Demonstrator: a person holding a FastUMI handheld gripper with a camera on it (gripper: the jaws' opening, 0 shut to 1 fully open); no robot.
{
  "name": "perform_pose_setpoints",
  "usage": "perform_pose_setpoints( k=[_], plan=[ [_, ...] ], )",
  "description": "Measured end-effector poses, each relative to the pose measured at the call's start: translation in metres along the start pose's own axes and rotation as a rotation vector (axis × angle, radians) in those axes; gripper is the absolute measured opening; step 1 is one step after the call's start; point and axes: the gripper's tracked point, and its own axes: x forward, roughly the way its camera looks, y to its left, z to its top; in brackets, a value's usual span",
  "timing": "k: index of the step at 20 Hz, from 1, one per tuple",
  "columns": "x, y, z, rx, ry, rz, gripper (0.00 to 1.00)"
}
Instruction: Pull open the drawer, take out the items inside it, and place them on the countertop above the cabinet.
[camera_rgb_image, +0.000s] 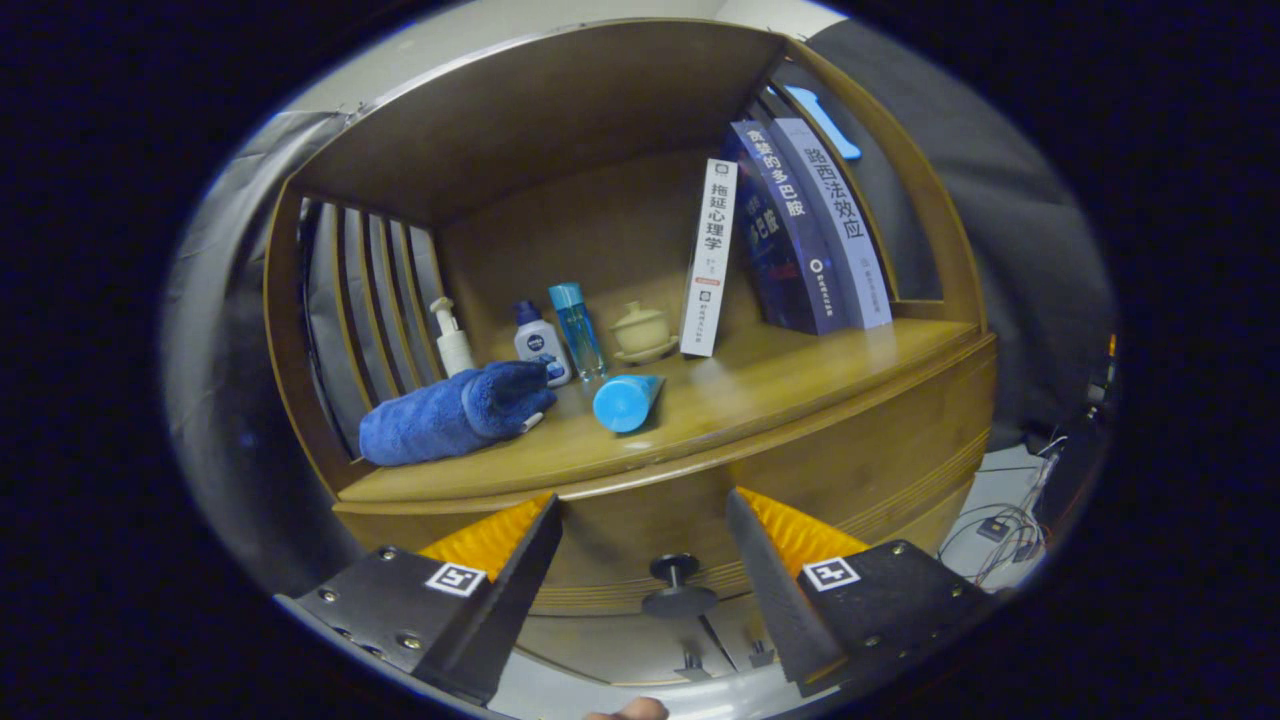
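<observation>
You are holding the gripper (640, 520) with its 2 fingers spread wide apart, pinching nothing, and aiming it at the curved front of the wooden cabinet's drawer (860, 460), which is sitting closed under the countertop (780, 385). The drawer's small dark round knob (678, 585) is lying between the fingers and just ahead of them, its short stem pointing straight out of the drawer front toward you. The drawer's long axis is running side to side, following the countertop's edge. On the countertop above, a rolled blue towel (455, 412) is lying on its side, pointing left to right, with a blue tube (627, 401) lying near it, its round cap end facing you. Behind them, a white pump bottle (452, 338), a white bottle with a dark cap (541, 341), a clear blue bottle (577, 328) and a pale lidded cup (641, 330) are standing upright. 3 books (790, 235) are leaning beyond those.
</observation>
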Motion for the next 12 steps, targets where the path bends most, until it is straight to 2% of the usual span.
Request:
perform_pose_setpoints(
  k=[4, 8, 12],
  plan=[
    [-0.011, 0.007, 0.012, -0.053, -0.008, 0.022, 0.99],
    [-0.048, 0.014, 0.054, -0.091, -0.096, 0.024, 0.99],
    [-0.095, 0.013, 0.098, -0.166, -0.194, -0.014, 0.99]
  ],
)
